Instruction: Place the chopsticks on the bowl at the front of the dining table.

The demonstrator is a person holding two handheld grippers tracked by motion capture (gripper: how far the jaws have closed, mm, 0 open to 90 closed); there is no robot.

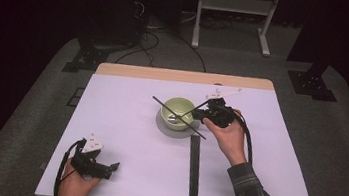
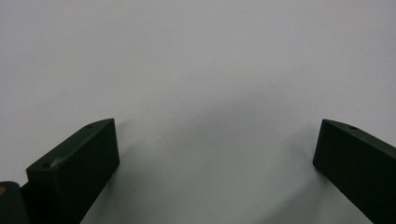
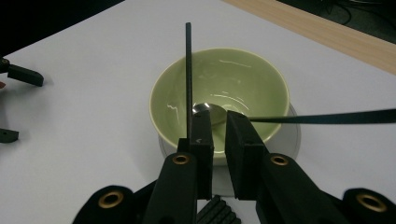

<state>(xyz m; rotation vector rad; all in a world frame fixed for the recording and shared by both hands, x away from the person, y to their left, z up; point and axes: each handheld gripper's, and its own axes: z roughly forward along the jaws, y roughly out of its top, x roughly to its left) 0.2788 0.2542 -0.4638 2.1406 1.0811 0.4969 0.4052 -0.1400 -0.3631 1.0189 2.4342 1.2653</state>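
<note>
Right gripper (image 3: 218, 133), jaws nearly together, holds a black chopstick (image 3: 188, 79) over the green bowl (image 3: 219, 93) at desk centre; left gripper (image 2: 215, 149) rests, jaws apart. Next: lowering it across the rim.

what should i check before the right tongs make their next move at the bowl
1. Bowl sits squarely on the grey plate: ok.
2. Black sticks clear of the right tongs: not ok, both run right past the jaw tips.
3. Right tongs have a firm hold on something: cannot tell, there is a narrow gap between the jaws.
4. Left tongs open, empty and over bare table: ok.
</note>
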